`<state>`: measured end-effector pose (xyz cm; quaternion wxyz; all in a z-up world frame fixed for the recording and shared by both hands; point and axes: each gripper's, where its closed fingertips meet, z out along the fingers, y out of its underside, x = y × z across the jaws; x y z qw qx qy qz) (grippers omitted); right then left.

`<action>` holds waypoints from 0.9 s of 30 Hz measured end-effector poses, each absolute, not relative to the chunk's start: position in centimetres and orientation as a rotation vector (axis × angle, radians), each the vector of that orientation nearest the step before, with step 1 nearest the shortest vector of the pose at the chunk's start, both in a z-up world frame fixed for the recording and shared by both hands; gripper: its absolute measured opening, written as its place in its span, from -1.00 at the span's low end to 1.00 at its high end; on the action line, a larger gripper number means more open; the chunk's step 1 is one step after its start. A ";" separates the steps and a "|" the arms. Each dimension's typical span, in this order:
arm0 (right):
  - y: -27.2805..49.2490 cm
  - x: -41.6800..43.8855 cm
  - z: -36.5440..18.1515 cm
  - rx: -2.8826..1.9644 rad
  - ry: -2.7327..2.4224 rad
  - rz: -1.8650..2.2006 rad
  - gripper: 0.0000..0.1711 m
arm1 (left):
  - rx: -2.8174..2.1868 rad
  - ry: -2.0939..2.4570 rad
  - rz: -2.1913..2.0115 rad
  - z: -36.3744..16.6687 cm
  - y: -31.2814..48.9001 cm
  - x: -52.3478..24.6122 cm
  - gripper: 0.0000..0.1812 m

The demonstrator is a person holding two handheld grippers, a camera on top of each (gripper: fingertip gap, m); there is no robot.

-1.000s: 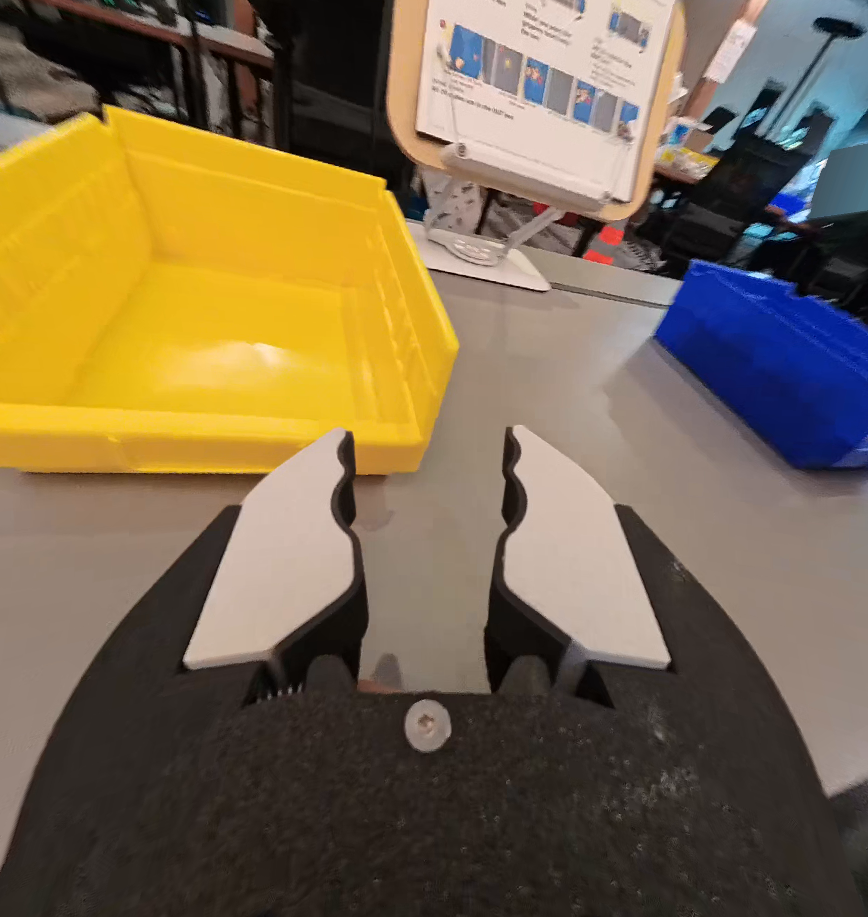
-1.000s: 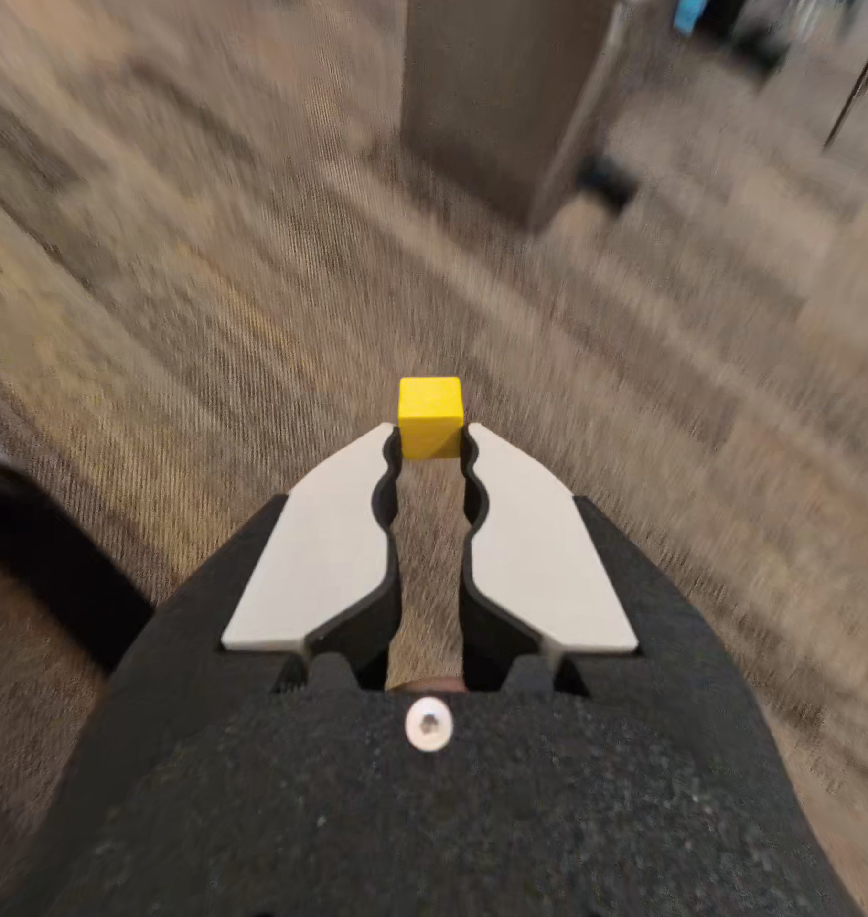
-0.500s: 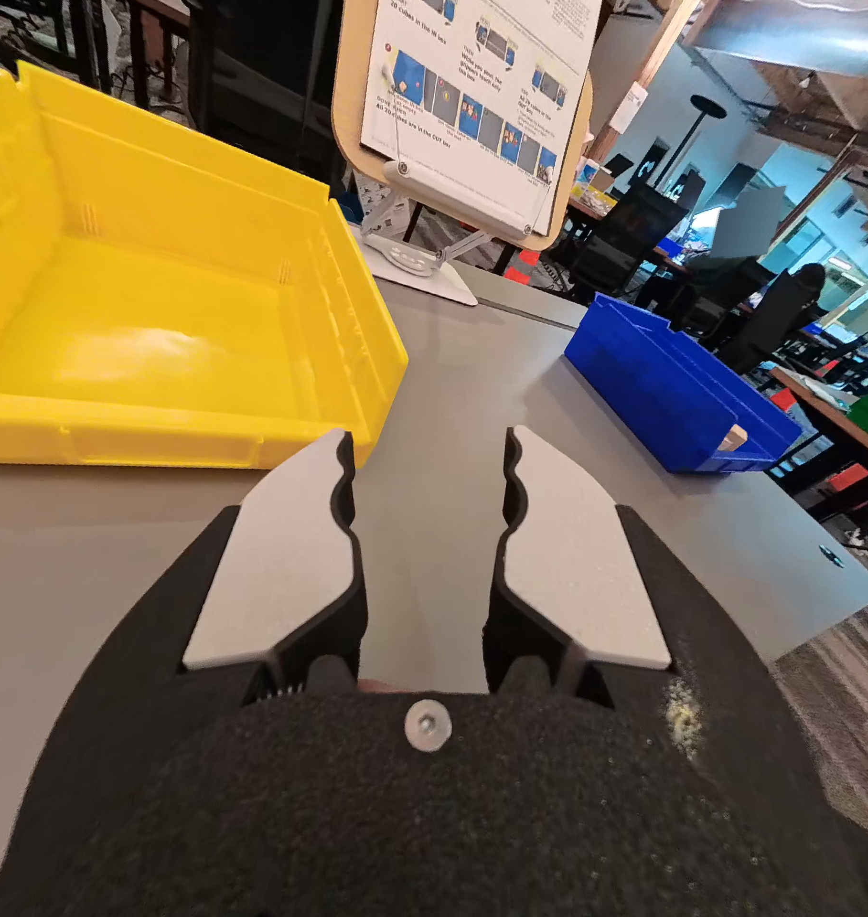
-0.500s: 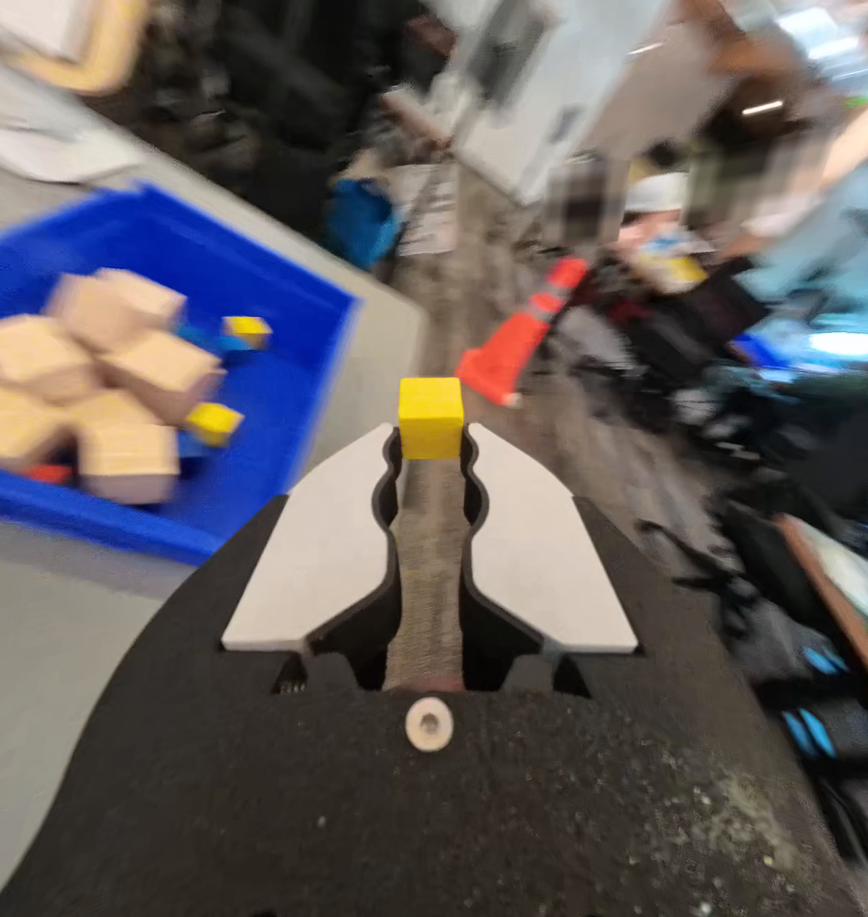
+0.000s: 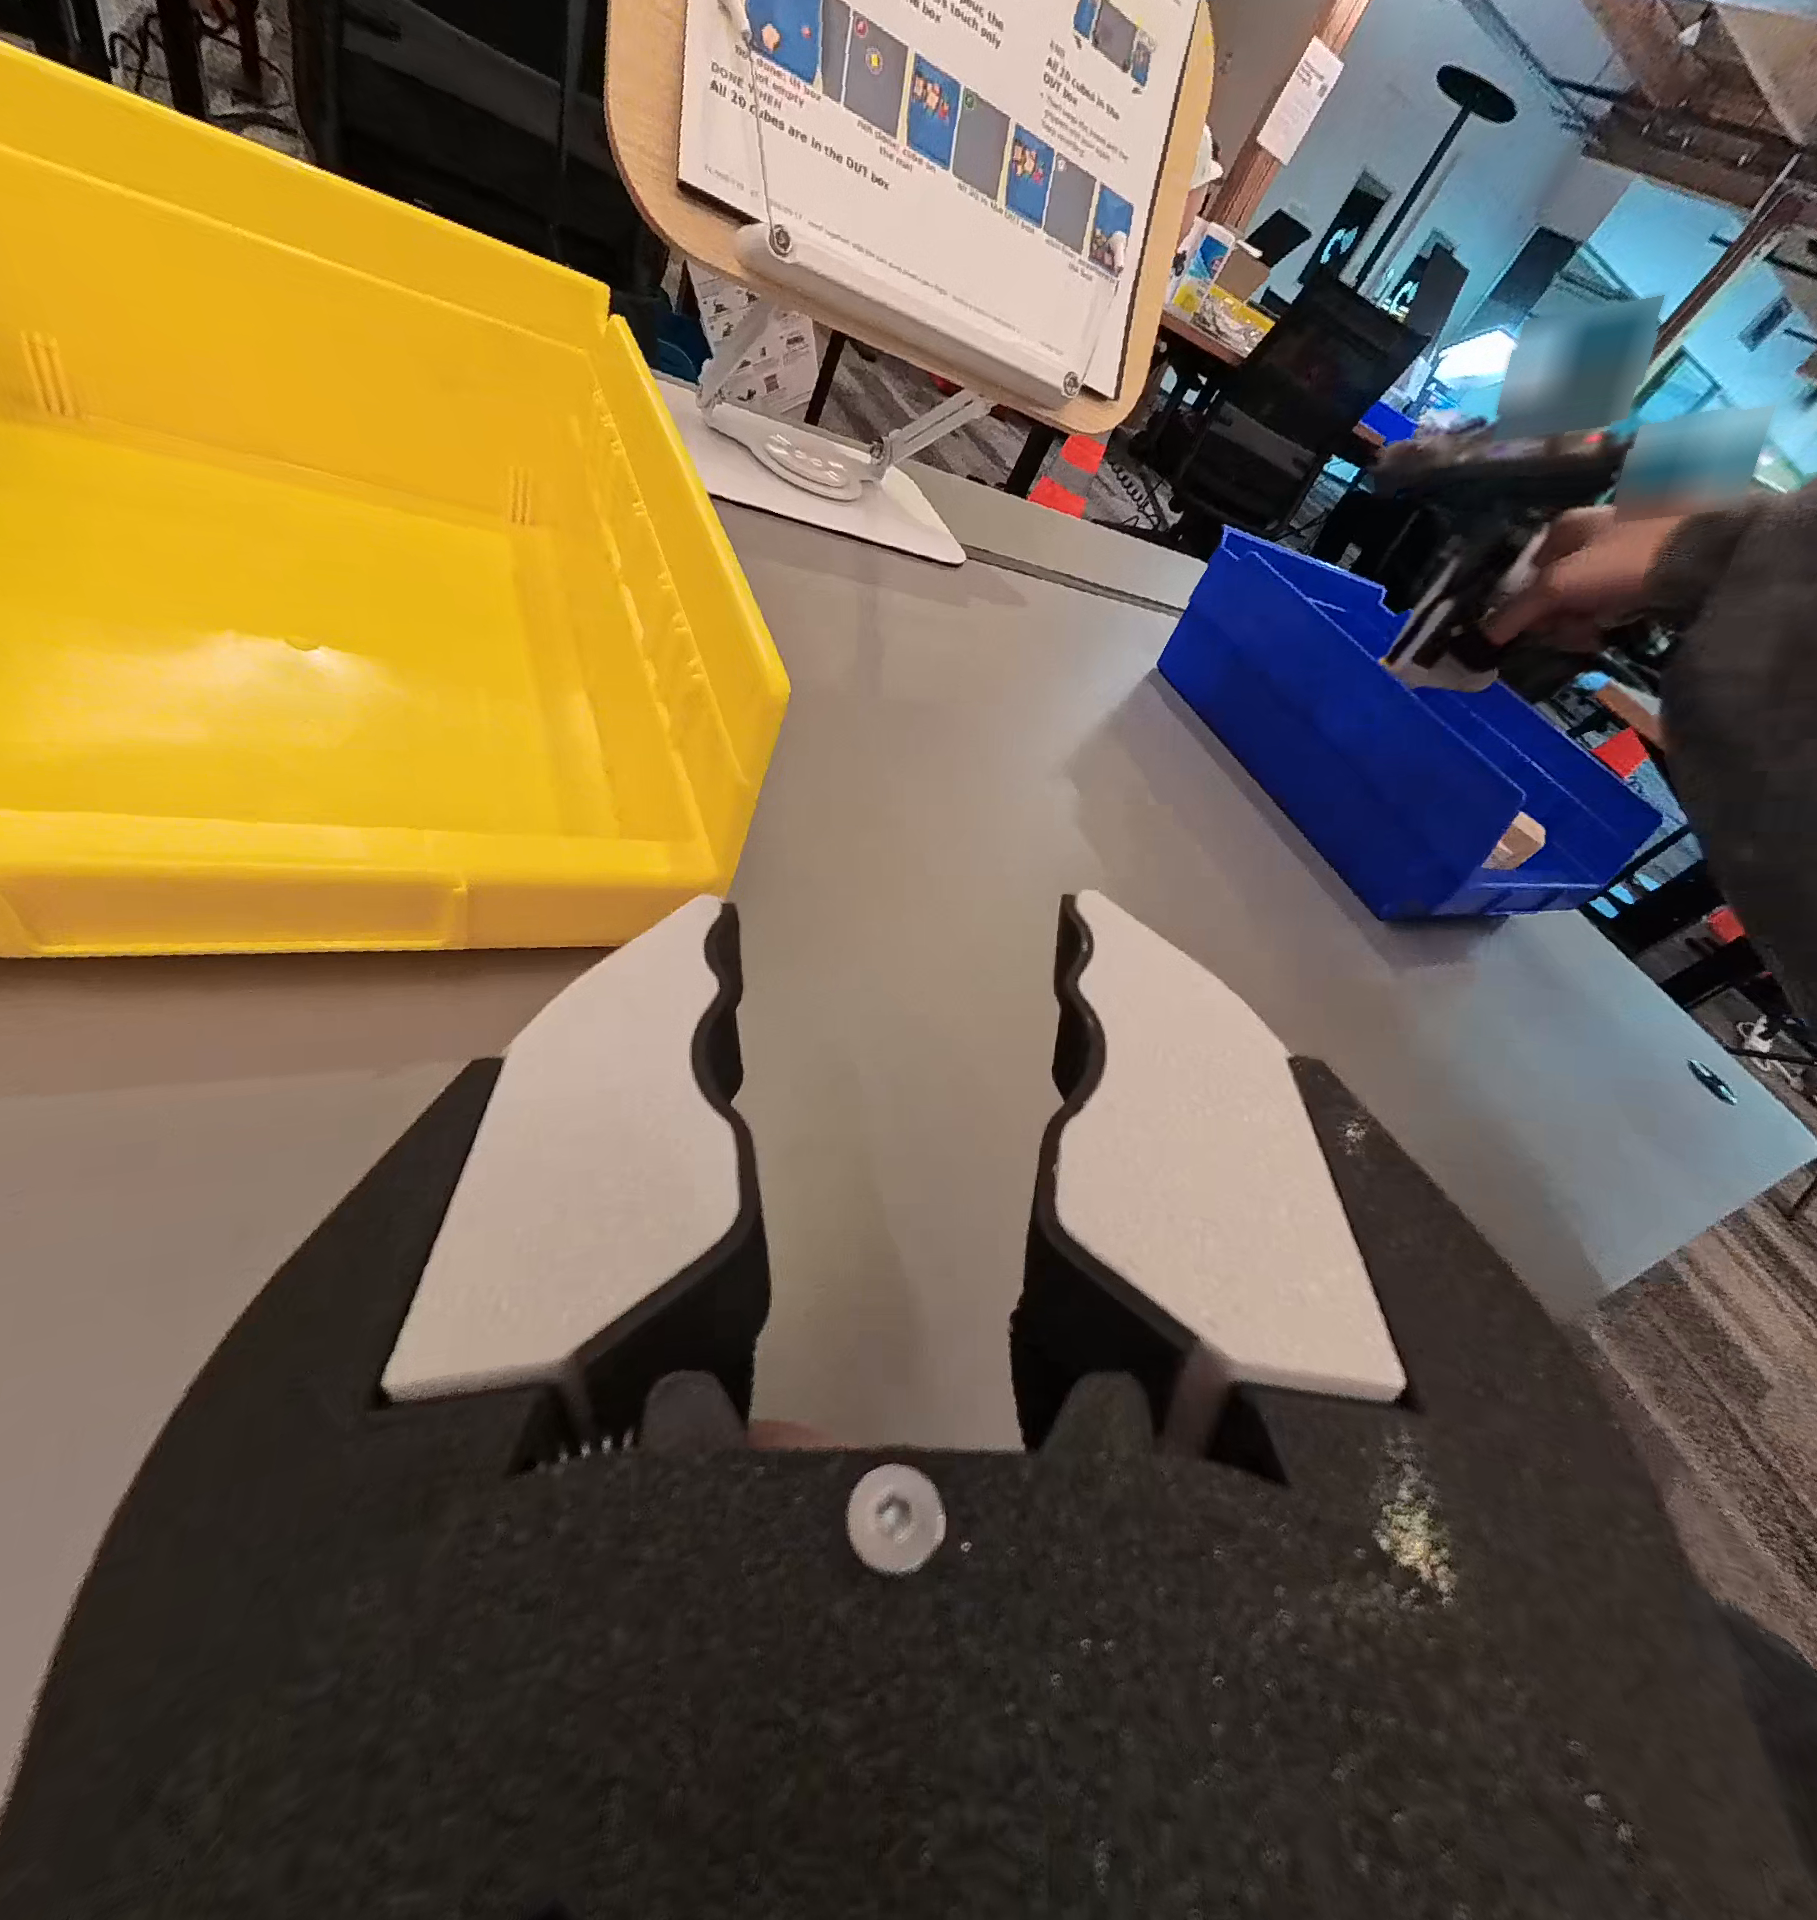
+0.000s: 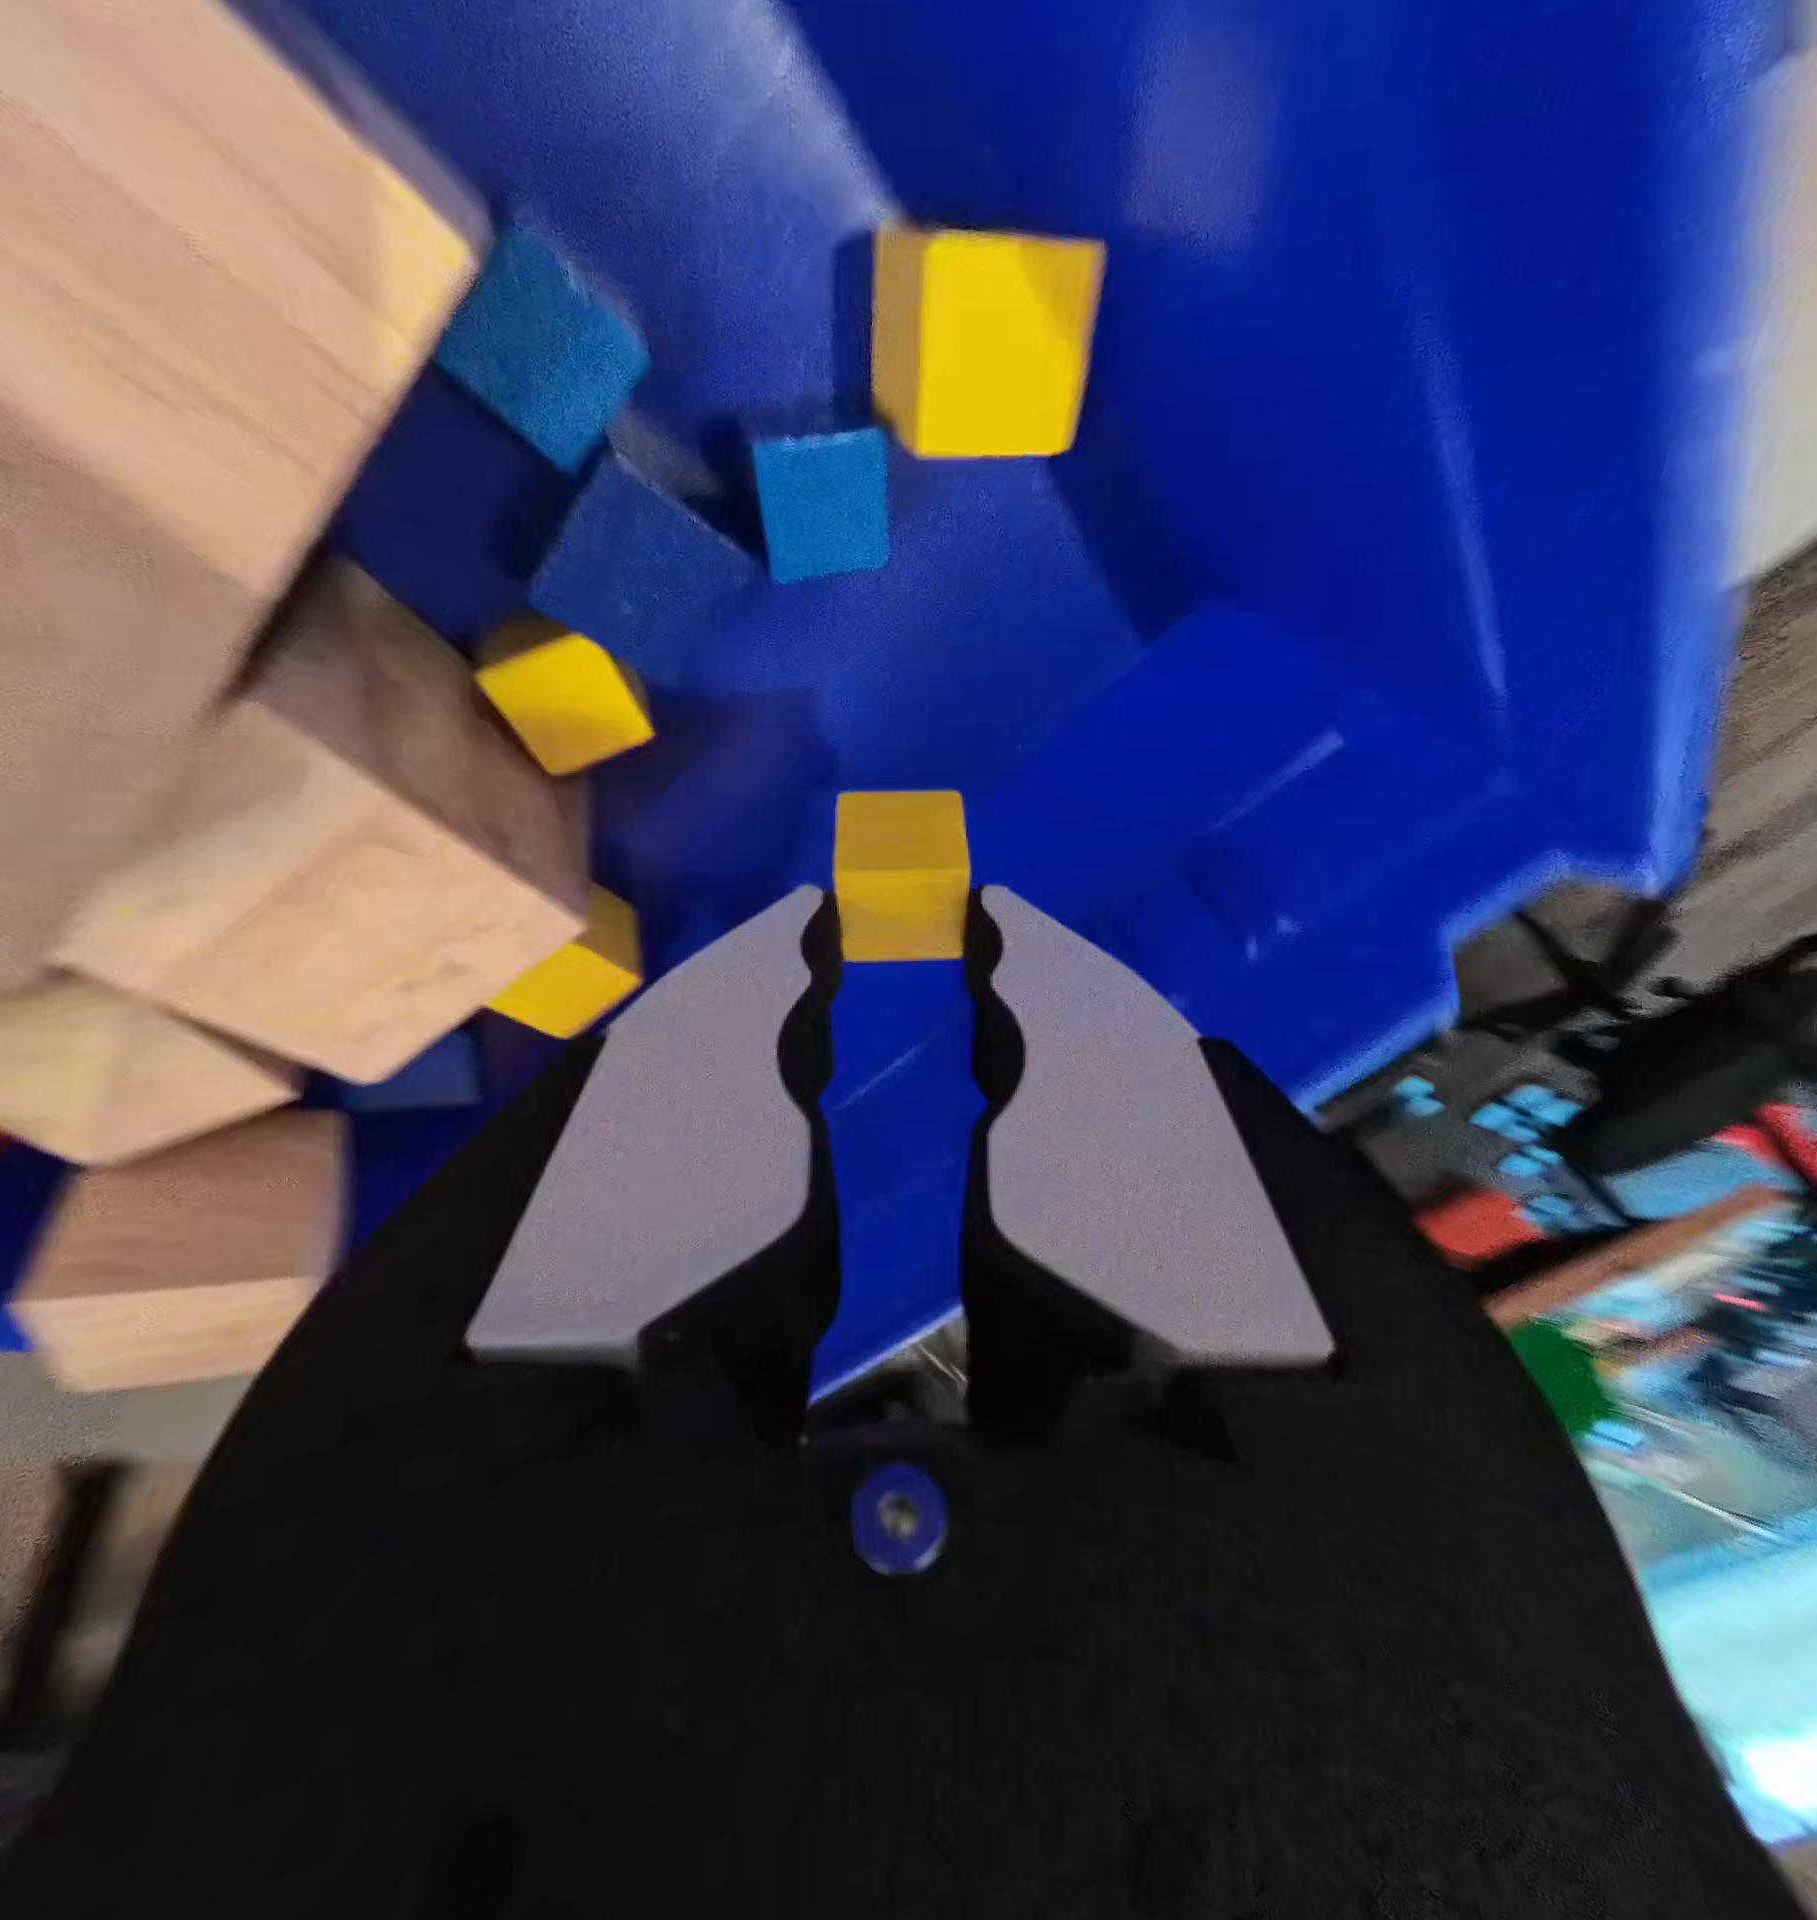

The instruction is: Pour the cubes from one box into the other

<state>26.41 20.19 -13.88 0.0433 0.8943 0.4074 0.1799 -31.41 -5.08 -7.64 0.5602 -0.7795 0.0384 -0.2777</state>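
The grey table [image 5: 935, 727] has a wide bare strip btwn the two boxes, and its right edge drops off to carpet just past the blue box [image 5: 1330, 727]. The yellow box [image 5: 312, 582] sits at the left, well apart from the blue one; its floor shows nothing in it. A stand w/ a printed sheet [image 5: 914, 166] is at the table's far edge, behind the gap.

Left gripper [image 5: 893, 935] hangs low over the bare strip, fingers spread, nothing btwn them, near the yellow box's front right corner.

Right gripper [image 6: 899, 904] is over the blue box [image 6: 1299, 416], tips pinching one small yellow cube [image 6: 899, 873]. From the left view the right gripper [image 5: 1444, 634] shows above the blue box's far part, held by a hand [image 5: 1569, 592].

Inside the blue box, counted as far as blur allows: 3 loose small yellow cubes [image 6: 977, 343], at least 2 small light-blue cubes [image 6: 821, 504], some dark blue ones that blend w/ the floor (can't count), and a pile of big wooden blocks [image 6: 156, 343] on the left, approx 4 or 5.
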 end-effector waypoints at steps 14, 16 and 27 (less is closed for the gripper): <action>21.5 26.5 -18.4 2.604 1.418 0.311 -0.60 | -1.832 0.025 -0.600 -7.9 -5.8 -34.6 -0.36; 21.8 25.6 -16.6 2.711 1.401 0.266 -0.43 | -1.844 0.035 -0.593 -8.1 -5.7 -34.4 -0.36; 5.5 19.4 2.7 4.317 0.499 -0.107 -0.45 | -1.902 0.089 -0.240 -8.3 -6.7 -39.7 -0.34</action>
